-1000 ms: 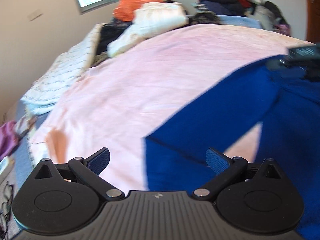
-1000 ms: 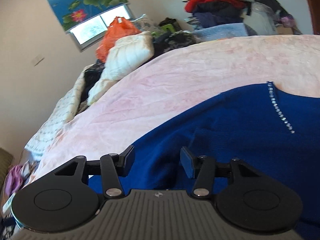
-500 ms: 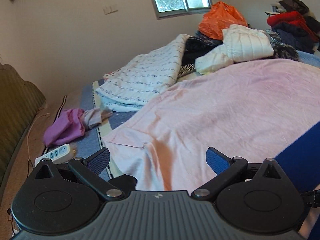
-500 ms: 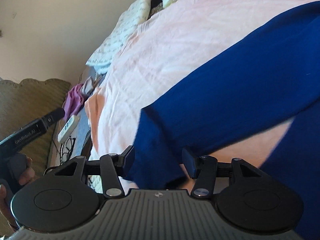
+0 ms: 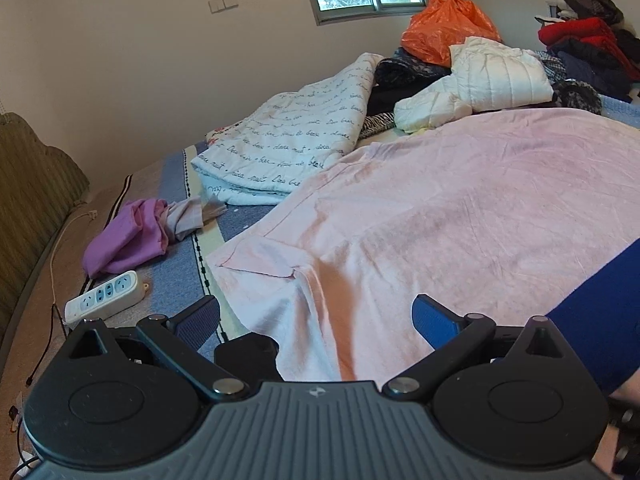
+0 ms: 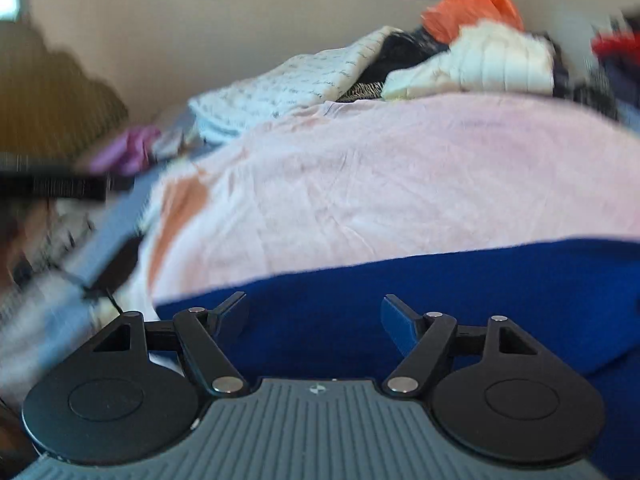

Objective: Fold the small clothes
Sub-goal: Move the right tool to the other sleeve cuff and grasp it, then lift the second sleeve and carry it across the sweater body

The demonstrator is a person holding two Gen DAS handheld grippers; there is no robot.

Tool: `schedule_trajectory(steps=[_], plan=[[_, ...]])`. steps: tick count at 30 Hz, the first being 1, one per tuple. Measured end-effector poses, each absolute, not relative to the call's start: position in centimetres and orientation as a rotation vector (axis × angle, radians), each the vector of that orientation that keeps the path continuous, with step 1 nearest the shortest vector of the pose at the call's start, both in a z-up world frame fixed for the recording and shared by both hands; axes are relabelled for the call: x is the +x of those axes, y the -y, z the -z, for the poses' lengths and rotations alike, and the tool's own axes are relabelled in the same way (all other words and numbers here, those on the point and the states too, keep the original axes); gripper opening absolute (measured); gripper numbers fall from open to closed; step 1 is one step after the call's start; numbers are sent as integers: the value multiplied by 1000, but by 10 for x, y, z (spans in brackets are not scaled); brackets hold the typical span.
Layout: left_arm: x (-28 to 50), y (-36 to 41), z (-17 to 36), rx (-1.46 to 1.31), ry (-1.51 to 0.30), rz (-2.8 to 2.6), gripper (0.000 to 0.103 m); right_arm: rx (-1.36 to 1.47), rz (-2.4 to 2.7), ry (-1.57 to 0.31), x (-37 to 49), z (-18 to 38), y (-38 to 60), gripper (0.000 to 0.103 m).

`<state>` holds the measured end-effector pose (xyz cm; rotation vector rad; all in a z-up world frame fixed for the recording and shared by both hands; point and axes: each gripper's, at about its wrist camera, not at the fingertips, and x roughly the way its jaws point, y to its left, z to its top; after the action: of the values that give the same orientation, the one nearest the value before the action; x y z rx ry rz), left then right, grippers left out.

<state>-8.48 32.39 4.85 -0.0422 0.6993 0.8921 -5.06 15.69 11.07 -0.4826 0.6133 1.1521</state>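
Note:
A royal blue garment [image 6: 460,284] lies on the pink blanket [image 6: 380,184] on the bed. In the right wrist view, which is blurred, my right gripper [image 6: 314,316] is open and empty just above the garment's near left edge. In the left wrist view only a blue sleeve edge [image 5: 596,324] shows at the right. My left gripper [image 5: 316,316] is open and empty over the blanket's [image 5: 460,216] front left corner, left of the garment.
A purple cloth [image 5: 128,240] and a white power strip [image 5: 102,294] lie on the blue striped mat at left. A folded white quilt with writing [image 5: 288,148], a white padded jacket [image 5: 492,76], an orange bag [image 5: 448,30] and piled clothes [image 5: 584,36] sit at the back.
The left gripper has swung left off the blue garment toward the blanket's corner. The right gripper has moved to the garment's left edge, tilted and levelled out, and its jaws have opened wider.

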Motion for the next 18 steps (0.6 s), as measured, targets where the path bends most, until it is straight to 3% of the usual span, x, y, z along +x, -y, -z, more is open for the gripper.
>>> schedule_trajectory(steps=[6,10,13,14,17,18], plan=[[-83,-322,-46,-91,-713,-839,103,-1035,-1178,-160,-144,-66,-170,71],[-86,-325,-48,-114,-703,-833,103,-1079,-1150,-5,-158,-58,-202,68],[-89,-328,-50,-127,-690,-837,103,-1079,-1139,70,-157,-48,-225,61],[-90,-329,-50,-134,-689,-836,103,-1083,-1138,75,-156,-46,-231,54],[-90,-331,-48,-154,-695,-832,103,-956,-1179,-171,-127,-55,-254,8],[-90,-331,-47,-160,-697,-829,103,-850,-1203,-269,-113,-64,-253,8]])
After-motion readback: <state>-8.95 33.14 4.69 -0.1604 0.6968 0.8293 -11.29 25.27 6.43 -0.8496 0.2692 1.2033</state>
